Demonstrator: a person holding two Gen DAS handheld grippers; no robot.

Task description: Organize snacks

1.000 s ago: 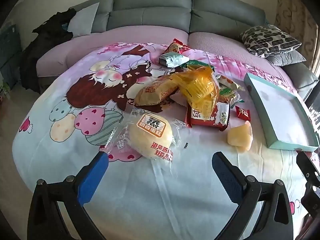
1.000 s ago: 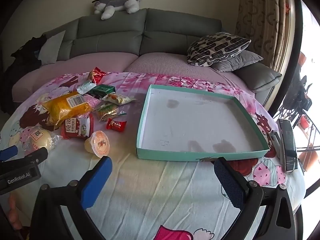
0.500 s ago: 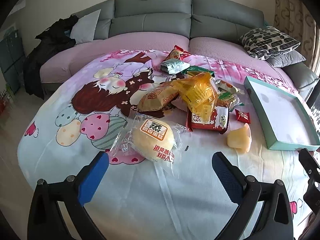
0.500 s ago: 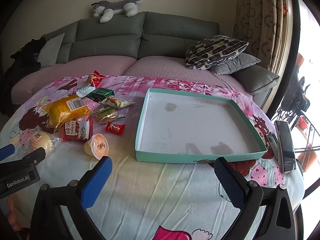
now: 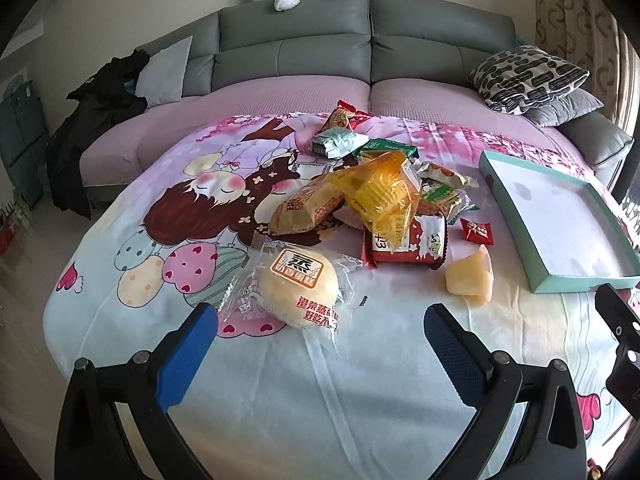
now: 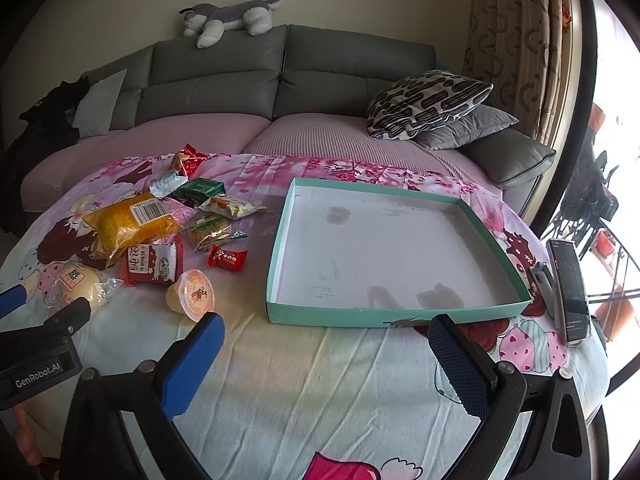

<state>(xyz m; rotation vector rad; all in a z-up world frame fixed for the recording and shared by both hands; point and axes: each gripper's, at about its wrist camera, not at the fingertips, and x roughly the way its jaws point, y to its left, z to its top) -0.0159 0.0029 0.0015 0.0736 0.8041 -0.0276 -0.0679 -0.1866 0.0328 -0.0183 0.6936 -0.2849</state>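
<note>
Left wrist view: a cartoon-printed bedsheet [image 5: 168, 240] covers the surface before a grey sofa [image 5: 360, 48]. Left of the shallow teal cardboard tray [image 6: 392, 314], seemingly empty, lies a heap of wrapped snacks [image 5: 376, 200]. Left gripper [image 5: 320, 320] and right gripper [image 6: 326, 330] gape wide, holding nothing.

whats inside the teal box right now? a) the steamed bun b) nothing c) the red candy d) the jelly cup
b: in the right wrist view the teal box shows only its bare white floor, while the jelly cup, the red candy and the steamed bun all lie on the bedsheet to its left.
</note>
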